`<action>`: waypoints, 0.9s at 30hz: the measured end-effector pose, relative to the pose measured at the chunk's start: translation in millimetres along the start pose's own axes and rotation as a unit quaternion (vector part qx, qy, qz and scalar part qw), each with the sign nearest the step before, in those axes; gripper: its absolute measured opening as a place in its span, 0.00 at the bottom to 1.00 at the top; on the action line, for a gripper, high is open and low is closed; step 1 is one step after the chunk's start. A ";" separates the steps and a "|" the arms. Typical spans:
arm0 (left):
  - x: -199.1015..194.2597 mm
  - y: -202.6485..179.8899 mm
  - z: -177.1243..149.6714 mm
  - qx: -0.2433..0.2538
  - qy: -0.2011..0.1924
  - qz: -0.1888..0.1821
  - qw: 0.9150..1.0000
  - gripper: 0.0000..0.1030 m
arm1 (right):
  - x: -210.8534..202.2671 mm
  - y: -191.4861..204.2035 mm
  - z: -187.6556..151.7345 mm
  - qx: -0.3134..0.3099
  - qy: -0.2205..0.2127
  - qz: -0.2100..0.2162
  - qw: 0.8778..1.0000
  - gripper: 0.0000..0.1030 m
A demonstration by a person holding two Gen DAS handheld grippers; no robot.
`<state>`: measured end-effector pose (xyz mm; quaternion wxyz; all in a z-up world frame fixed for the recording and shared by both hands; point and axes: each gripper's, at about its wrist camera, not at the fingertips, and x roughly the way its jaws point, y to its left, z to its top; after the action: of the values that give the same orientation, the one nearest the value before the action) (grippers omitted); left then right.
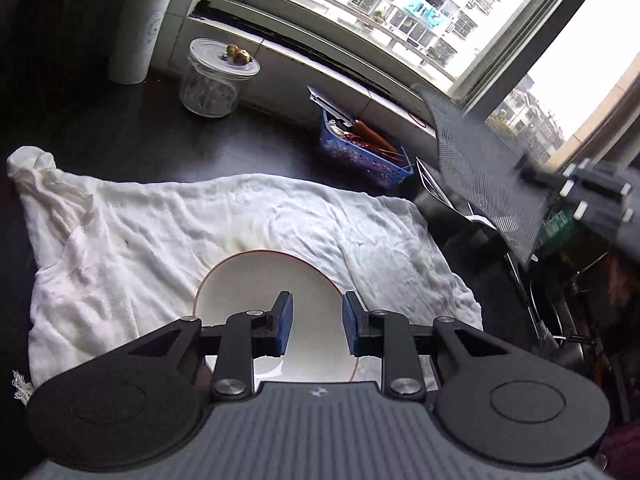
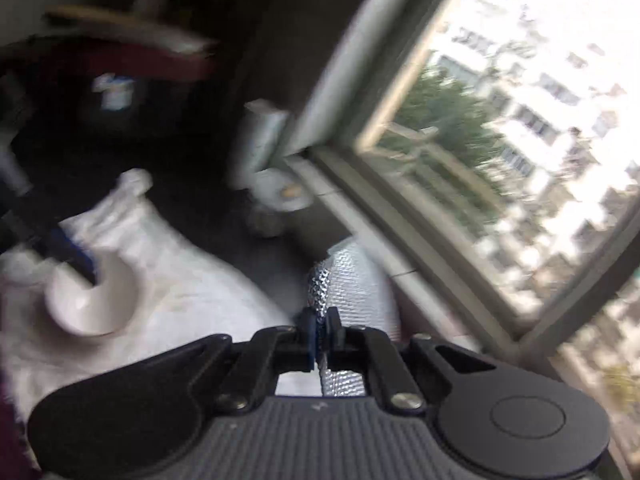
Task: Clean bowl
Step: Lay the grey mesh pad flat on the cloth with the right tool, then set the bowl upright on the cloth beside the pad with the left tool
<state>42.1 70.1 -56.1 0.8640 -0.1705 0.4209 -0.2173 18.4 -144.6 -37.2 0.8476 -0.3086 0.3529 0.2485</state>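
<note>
The bowl (image 1: 276, 320) sat upright on the white cloth (image 1: 160, 224) spread over the dark counter (image 1: 120, 128), directly under the left gripper (image 1: 316, 320). That gripper's blue pads (image 1: 285, 322) stood a moderate way apart, with one finger inside the bowl and the other at about its rim on the 3 o'clock side, so the wall lay between them but was not visibly pinched. The right gripper (image 2: 320, 334) was closed on a silvery mesh scouring cloth (image 2: 348, 280), which hung forward from its fingers.

From the right gripper the bowl (image 2: 94, 300) lay toward 10 o'clock, well apart, so the scourer would have to travel left and down to reach the inside; the left gripper was plainly the nearer tool and seemed placed to steady the bowl.

The left wrist view showed the bowl's inside as pale with a thin dark rim line (no obvious residue could be made out), plus a glass jar (image 1: 210, 80) at 11 o'clock and a blue basket (image 1: 368, 156) at 1 o'clock. The right wrist view was blurred, yet it alone showed the grip on the mesh.
</note>
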 end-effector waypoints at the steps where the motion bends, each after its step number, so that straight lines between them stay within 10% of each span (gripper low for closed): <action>1: -1.2 0.8 -0.8 -0.002 -0.001 0.000 1.000 0.24 | 6.5 10.5 0.1 -0.005 0.006 0.017 1.000 0.05; 8: -13.7 10.7 -10.3 -0.013 0.003 -0.004 1.000 0.24 | 42.3 70.9 -1.0 -0.024 0.050 0.105 0.993 0.06; 13: -17.8 15.8 -13.1 -0.009 0.004 -0.014 1.000 0.24 | 38.2 72.5 0.0 0.002 0.063 0.107 0.992 0.48; 19: -18.9 21.1 -17.3 -0.022 0.008 -0.024 0.999 0.24 | 11.8 56.4 9.2 0.037 0.036 0.098 0.994 0.64; 27: -28.0 14.5 -16.5 -0.020 0.001 -0.012 1.000 0.24 | 16.4 91.2 1.7 -0.135 0.042 0.077 0.987 0.57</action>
<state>16.8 95.1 -54.5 0.8573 -0.1924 0.4239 -0.2198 -28.9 -77.5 -80.4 0.7611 -0.4025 0.3740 0.3448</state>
